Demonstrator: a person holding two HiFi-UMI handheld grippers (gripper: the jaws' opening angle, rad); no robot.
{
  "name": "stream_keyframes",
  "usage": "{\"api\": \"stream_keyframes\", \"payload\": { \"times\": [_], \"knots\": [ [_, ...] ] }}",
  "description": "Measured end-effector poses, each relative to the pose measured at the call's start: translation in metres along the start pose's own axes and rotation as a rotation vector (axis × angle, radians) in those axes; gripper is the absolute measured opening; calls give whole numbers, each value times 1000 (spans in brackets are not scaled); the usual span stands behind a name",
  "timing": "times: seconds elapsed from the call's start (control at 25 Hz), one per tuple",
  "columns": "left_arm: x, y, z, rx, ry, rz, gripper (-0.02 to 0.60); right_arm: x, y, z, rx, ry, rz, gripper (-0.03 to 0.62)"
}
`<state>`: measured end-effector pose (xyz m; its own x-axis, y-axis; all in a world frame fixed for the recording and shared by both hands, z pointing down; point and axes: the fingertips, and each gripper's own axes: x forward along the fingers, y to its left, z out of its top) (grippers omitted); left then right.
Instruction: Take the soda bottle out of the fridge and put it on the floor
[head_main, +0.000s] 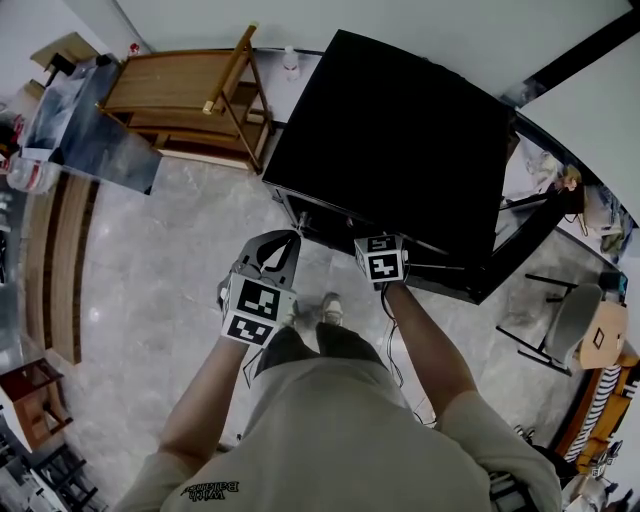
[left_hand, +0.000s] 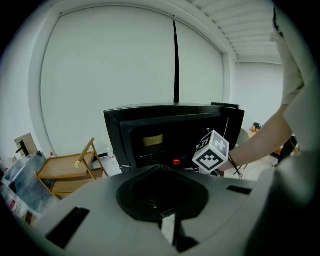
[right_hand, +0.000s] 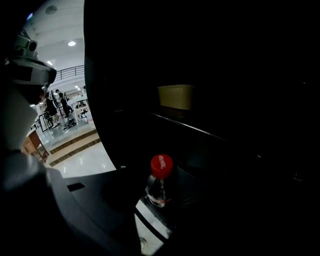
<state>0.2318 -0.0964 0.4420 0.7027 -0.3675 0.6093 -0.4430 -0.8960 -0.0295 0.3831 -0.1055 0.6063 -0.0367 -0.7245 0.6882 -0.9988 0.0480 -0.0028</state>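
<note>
The black fridge (head_main: 395, 130) stands in front of me with its front open. Inside, on the lower shelf, stands the soda bottle (right_hand: 161, 181), clear with a red cap; that cap (left_hand: 176, 162) also shows in the left gripper view. My right gripper (head_main: 382, 262) reaches into the fridge opening. In its own view the right gripper (right_hand: 167, 207) has its jaws spread wide, and the bottle stands upright between and just beyond them with no pad seen pressing on it. My left gripper (head_main: 268, 285) hangs back to the left of the fridge, its jaws (left_hand: 161, 167) together and empty.
A yellowish box (right_hand: 176, 96) sits on the fridge's upper shelf. A wooden rack (head_main: 185, 95) stands to the fridge's left, a small bottle (head_main: 291, 65) behind it. A chair (head_main: 570, 320) is at the right. Grey tiled floor (head_main: 150, 260) lies under me.
</note>
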Motion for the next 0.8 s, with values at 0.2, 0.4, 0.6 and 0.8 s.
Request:
{"api": "stream_keyframes", "payload": {
  "times": [0.2,0.4,0.6,0.8],
  "knots": [
    [1,0,-4,5,9,1,6,5,3,0,8,-4,16,153],
    [-2,0,-6,-2,18,8,6,5,3,4,1,-28,13,147],
    [-8,-1,-12,-11,27,15,6,6,-6,1,-18,-38,-2,120],
    [-14,-3,-16,-16,31,27,6,4,-4,1,-33,-30,3,114]
  ]
}}
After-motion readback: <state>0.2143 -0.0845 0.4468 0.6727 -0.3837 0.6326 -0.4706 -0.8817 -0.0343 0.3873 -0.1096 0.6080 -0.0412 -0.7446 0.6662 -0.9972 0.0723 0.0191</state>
